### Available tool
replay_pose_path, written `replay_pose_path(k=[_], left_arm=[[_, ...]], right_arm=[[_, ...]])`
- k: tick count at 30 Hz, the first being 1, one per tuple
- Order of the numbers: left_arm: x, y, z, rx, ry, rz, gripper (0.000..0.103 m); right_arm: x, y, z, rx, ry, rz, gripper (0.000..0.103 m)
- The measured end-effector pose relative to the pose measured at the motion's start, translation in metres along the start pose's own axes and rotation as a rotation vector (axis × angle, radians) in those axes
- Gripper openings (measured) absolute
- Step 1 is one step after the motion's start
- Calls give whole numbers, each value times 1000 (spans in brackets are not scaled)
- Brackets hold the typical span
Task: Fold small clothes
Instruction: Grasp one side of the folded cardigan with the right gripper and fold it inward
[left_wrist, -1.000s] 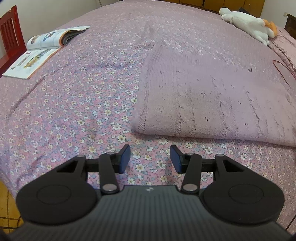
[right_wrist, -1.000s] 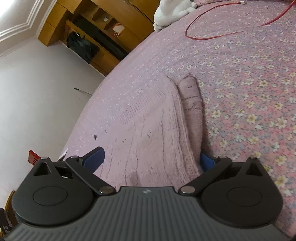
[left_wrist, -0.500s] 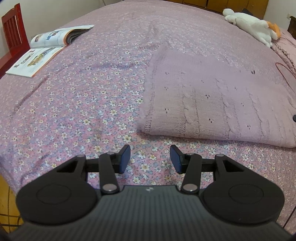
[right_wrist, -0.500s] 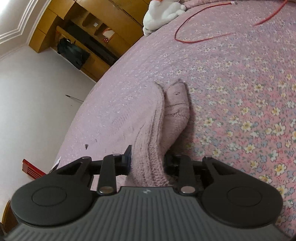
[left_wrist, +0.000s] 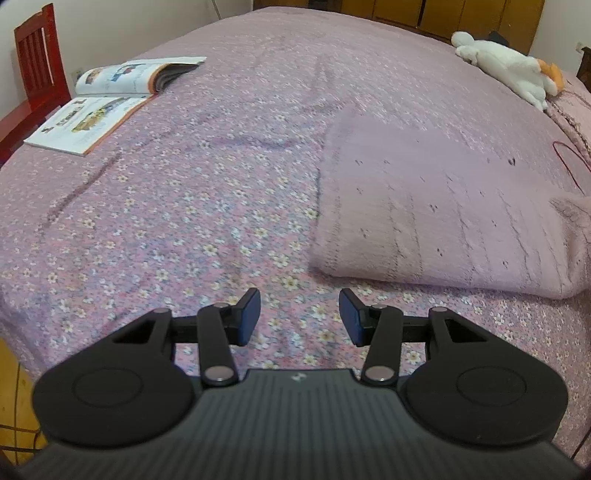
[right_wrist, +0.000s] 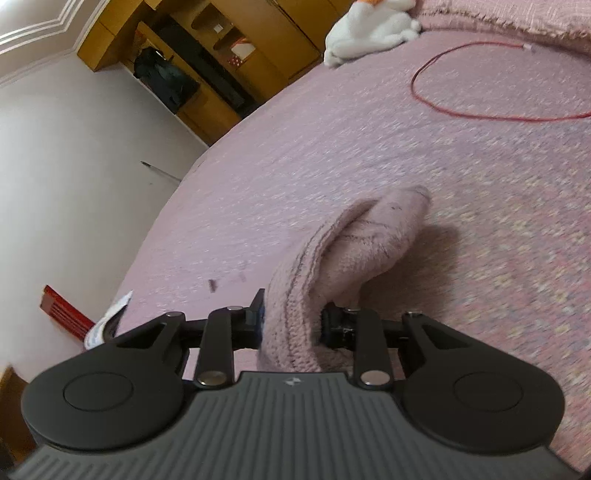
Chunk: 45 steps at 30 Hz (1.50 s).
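A pink cable-knit sweater (left_wrist: 436, 218) lies flat on the floral bedspread (left_wrist: 184, 206), right of centre in the left wrist view. My left gripper (left_wrist: 299, 317) is open and empty, just short of the sweater's near left corner. My right gripper (right_wrist: 291, 325) is shut on the sweater's edge (right_wrist: 332, 266) and lifts it off the bed, the knit bunched between the fingers. The raised corner shows at the far right of the left wrist view (left_wrist: 572, 210).
An open magazine (left_wrist: 107, 99) lies at the far left of the bed, by a red chair (left_wrist: 33, 74). A white plush toy (left_wrist: 509, 70) and a red cable (right_wrist: 480, 110) lie near the head. Wooden cabinets (right_wrist: 207, 74) stand beyond.
My right gripper closed on the sweater's edge and has lifted it. My left gripper drew back and to the left, still open.
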<state>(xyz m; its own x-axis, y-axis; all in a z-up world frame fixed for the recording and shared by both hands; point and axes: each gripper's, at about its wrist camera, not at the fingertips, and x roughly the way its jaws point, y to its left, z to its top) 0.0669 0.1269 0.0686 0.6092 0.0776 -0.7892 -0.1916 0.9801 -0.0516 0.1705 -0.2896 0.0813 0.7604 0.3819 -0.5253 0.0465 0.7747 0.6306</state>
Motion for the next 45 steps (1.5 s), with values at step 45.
replay_pose_path(k=[45], left_arm=[[19, 84, 36, -73, -42, 29, 49]], right_arm=[[150, 294, -145, -673, 308, 17, 39]])
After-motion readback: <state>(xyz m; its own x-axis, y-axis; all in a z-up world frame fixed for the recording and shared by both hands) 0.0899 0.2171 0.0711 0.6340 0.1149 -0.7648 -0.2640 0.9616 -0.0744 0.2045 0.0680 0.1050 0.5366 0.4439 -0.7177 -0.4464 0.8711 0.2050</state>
